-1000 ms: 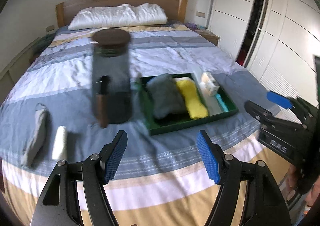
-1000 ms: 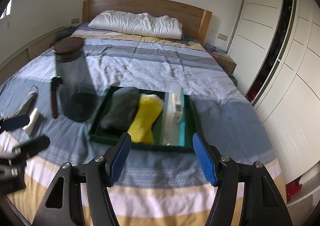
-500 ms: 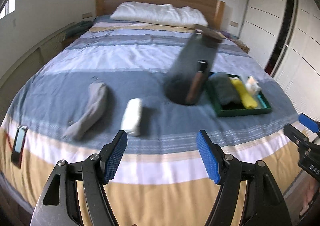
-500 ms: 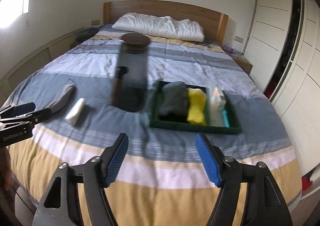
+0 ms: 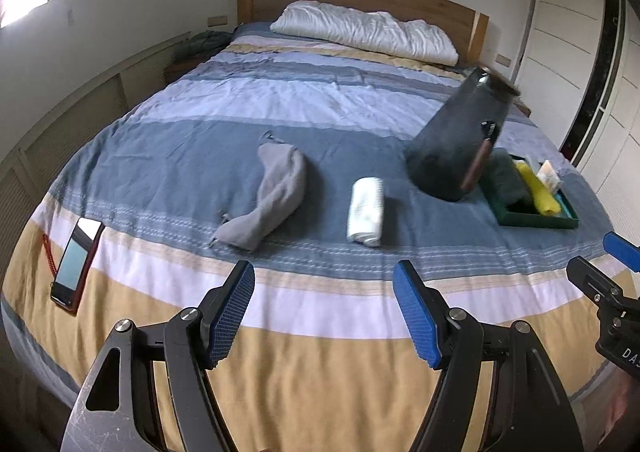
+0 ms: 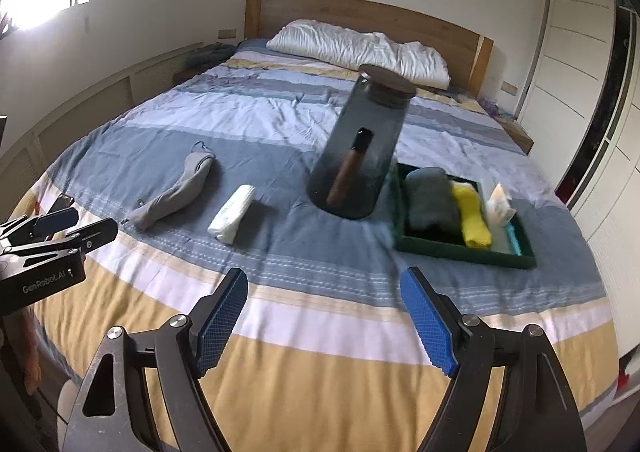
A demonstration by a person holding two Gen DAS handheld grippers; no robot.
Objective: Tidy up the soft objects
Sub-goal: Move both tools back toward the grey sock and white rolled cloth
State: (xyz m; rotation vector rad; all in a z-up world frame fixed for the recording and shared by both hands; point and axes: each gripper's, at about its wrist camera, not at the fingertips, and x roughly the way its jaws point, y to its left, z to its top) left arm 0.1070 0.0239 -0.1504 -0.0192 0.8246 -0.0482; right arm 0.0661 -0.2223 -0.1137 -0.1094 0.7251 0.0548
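A grey soft pouch and a rolled white towel lie loose on the striped bedspread. A dark green tray at the right holds a grey folded cloth, a yellow roll and a white packet. My left gripper hovers open over the bed's near edge, short of the pouch and towel. My right gripper is empty and its jaws are opening, near the bed's front edge between towel and tray.
A tall dark glass jug with a wooden handle and lid stands just left of the tray. A phone lies at the bed's left edge. A pillow rests by the headboard; white wardrobes line the right.
Both views have swung left along the bed: the tray slid right, the pouch and towel came toward the centre, and the phone appeared. The right jaws have spread wider.
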